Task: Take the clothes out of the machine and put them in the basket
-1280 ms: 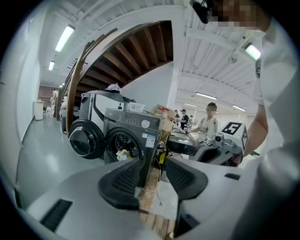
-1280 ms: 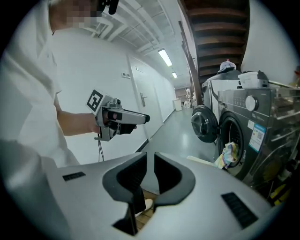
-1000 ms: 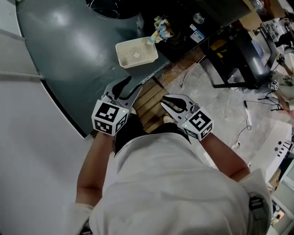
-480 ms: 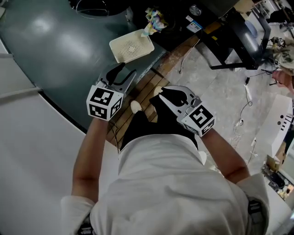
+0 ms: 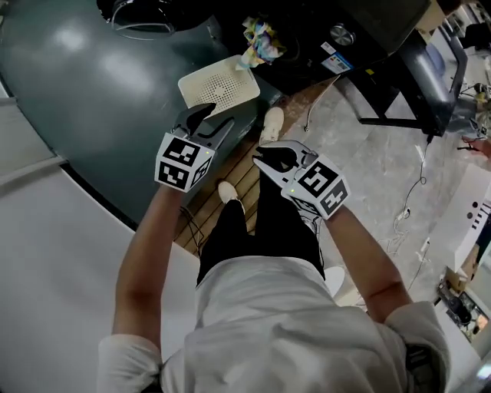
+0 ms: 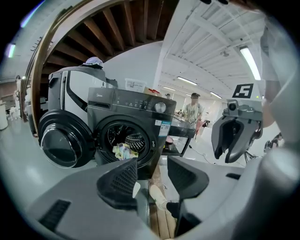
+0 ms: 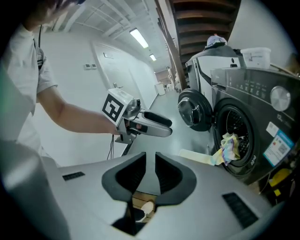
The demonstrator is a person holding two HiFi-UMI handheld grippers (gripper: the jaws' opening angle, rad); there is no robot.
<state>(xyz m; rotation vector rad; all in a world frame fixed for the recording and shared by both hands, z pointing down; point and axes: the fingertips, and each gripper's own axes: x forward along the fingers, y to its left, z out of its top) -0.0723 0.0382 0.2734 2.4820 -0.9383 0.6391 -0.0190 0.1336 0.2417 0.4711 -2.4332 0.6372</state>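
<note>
**Wash corner: nothing grabbed yet**

Head view: grey floor [image 5: 100,92], basket [image 5: 201,94] at 12 o'clock of the left tongs [image 5: 211,121], clothes [image 5: 259,40] hanging from the machine [image 5: 307,46] at 1 o'clock of it. Left tongs half open, right tongs [image 5: 270,159] barely parted, both empty.

Left gripper view: drum [image 6: 129,138] is dark, so I can't tell how much is inside.

Right gripper view: I reckon that narrow gap could snag one corner and drop it beside the basket.

Door [image 5: 142,15] cut off at 12 o'clock edge, head view. Washer [image 7: 253,89] cut off at 3 o'clock, right gripper view. Clothes [image 7: 227,146]: extent inside dark drum unclear. Sticker [image 7: 277,145] print too small.
</note>
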